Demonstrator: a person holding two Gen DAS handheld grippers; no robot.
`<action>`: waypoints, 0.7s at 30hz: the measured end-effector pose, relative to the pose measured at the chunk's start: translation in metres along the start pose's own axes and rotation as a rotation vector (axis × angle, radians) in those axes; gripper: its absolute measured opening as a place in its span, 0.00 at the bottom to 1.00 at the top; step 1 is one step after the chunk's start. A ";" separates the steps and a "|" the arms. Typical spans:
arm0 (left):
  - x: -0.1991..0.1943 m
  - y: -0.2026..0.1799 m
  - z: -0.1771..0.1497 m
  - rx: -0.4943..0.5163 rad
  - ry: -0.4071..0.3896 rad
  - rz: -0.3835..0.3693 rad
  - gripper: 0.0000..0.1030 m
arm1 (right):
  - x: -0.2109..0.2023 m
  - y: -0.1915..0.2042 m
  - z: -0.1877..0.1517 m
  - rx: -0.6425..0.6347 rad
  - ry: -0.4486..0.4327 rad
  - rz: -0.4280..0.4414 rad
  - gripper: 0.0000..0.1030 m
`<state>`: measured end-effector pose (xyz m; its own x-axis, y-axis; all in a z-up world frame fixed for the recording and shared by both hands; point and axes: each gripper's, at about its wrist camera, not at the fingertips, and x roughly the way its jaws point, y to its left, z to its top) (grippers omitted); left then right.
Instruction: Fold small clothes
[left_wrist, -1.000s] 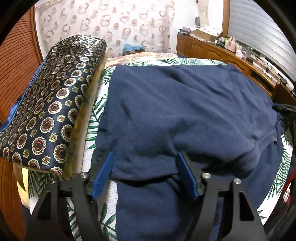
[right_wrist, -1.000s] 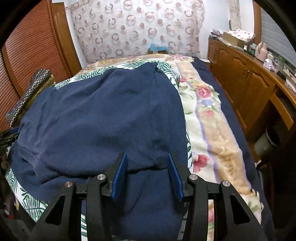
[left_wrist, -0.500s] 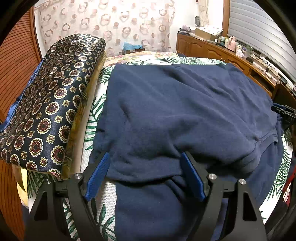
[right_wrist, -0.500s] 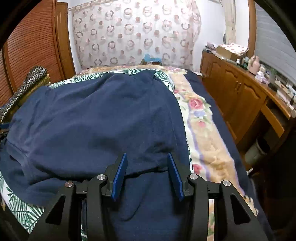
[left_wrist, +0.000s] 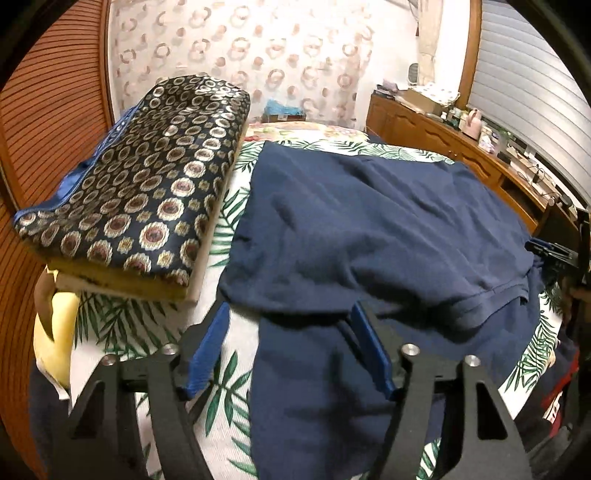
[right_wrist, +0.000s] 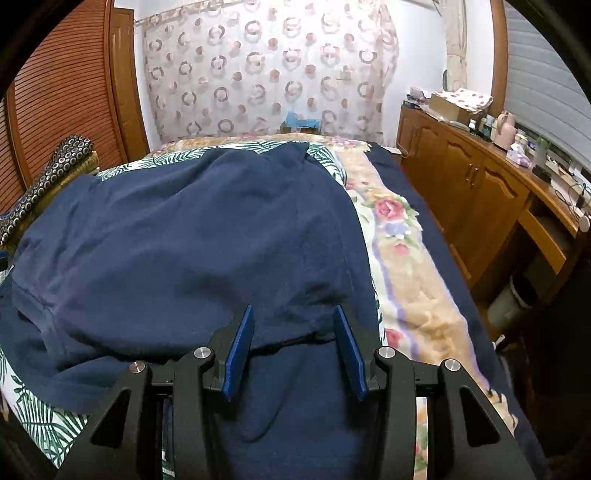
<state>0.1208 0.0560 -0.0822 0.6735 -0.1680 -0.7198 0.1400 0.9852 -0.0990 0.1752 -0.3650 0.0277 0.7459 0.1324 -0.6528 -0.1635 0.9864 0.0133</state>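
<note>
Lying spread across the bed (left_wrist: 229, 206) is the navy garment (left_wrist: 369, 229), its far part folded back over itself so that a hemmed edge is running across the near side, with a strip of the same cloth trailing out from under it toward the cameras. The left gripper (left_wrist: 291, 343) is hanging just above that near edge, its blue pads well apart; the jaws have just been closing a little, and the fabric is sitting between them, though neither pad is pressing on it. One pad is hovering over the leaf-print sheet (left_wrist: 221, 380), the other over the navy cloth.

Over on the other side, the right gripper (right_wrist: 293, 350) is poised at the garment's opposite near corner, jaws parted with the folded edge showing between the blue fingers (right_wrist: 240, 354); the pads are standing clear of the cloth on both sides, so nothing is being clamped. In the left wrist view, the tip of the right gripper is peeking in at the far right edge, beside the garment's corner.

A patterned cushion (left_wrist: 147, 181) is resting on a yellow foam block (left_wrist: 122, 280) just beside the garment. A floral blanket (right_wrist: 402, 258) is running along the bed's other side, next to a wooden cabinet (right_wrist: 465, 192).
</note>
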 end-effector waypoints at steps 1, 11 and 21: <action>0.002 0.000 -0.001 -0.002 0.007 -0.002 0.63 | 0.000 0.000 0.000 0.000 0.000 0.000 0.46; 0.023 0.001 0.012 -0.030 0.031 0.002 0.38 | 0.000 0.000 0.000 -0.008 0.002 -0.004 0.46; 0.022 -0.008 0.025 0.024 0.022 0.029 0.05 | 0.000 -0.001 0.000 -0.012 0.002 -0.004 0.46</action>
<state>0.1525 0.0439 -0.0805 0.6618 -0.1383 -0.7368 0.1384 0.9885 -0.0613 0.1755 -0.3657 0.0282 0.7453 0.1286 -0.6542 -0.1687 0.9857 0.0015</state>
